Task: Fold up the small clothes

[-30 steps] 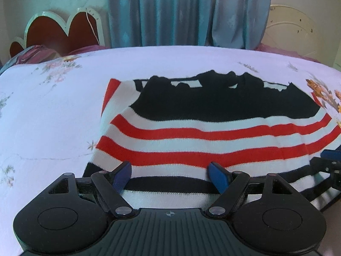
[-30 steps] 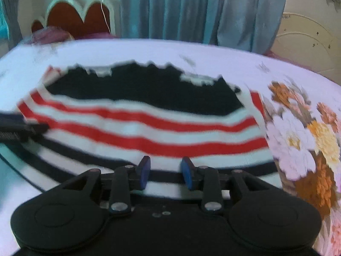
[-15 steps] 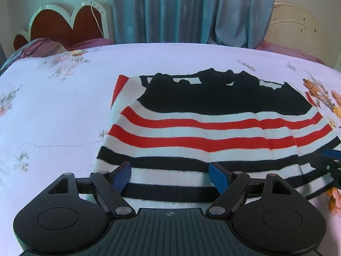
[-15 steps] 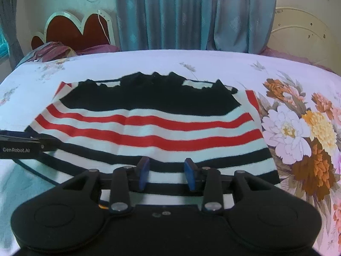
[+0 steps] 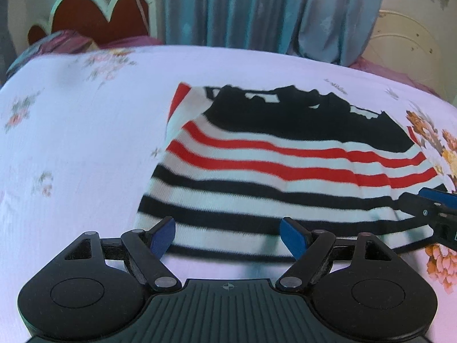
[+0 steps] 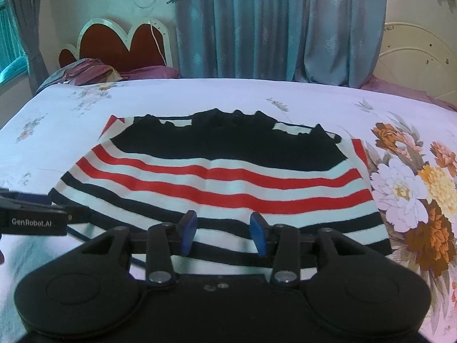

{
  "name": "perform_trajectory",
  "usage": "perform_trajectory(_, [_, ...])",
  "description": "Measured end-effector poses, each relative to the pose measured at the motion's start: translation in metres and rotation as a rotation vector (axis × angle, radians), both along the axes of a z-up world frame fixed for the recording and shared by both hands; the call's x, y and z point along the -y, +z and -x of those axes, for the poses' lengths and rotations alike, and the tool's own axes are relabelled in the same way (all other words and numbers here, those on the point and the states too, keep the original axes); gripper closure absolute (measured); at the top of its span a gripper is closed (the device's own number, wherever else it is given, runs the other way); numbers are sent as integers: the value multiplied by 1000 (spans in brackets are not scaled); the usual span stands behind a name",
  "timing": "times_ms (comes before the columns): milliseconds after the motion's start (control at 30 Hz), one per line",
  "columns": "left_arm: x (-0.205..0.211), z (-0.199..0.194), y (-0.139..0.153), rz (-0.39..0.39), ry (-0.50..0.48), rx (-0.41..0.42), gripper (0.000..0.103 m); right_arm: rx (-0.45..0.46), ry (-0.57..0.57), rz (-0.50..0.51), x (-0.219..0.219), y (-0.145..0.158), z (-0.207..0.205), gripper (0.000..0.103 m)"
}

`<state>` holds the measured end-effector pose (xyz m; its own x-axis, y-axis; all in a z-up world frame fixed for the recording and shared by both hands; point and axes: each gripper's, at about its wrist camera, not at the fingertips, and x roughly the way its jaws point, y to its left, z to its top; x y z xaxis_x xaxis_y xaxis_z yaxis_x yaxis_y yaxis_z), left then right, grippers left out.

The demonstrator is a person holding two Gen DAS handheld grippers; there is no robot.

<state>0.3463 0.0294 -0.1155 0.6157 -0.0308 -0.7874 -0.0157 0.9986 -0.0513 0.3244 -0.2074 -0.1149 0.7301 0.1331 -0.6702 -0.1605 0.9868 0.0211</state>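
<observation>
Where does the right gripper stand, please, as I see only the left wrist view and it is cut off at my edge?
Observer: The right gripper hovers over the near hem of the striped sweater. Its fingers have just been opening, with no cloth pinched.
Operator: Does the sweater's near right corner lie flat?
Observer: Yes, flat on the bed, beside a large flower print.
Operator: Is there anything beyond my left edge?
Observer: A teal window.

The left gripper [image 5: 228, 235] points downward with its jaws spread wide and empty, while the right gripper [image 6: 223, 233], alongside it, has just been opening its jaws, nothing between them
</observation>
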Motion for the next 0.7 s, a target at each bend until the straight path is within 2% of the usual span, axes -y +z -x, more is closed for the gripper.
perform_trajectory(167, [-18,12,-13,91,61,-57,23,-2,18,0,-6,-2,-4,62])
perform_trajectory(333, [-39,18,-40,282,151,-82,23,-17,21,-9,-7,-8,-12,62])
perform_trajectory(433, [-49,15,-49,393,202,-25,17,-25,18,-16,-7,-13,-20,62])
perform_trajectory(533, [-57,6,-57,501,251,22,15,-23,16,-14,-9,-16,-28,62])
perform_trajectory(700, [-64,-12,-66,629,317,77,11,-26,-2,-19,-10,-23,-47,62])
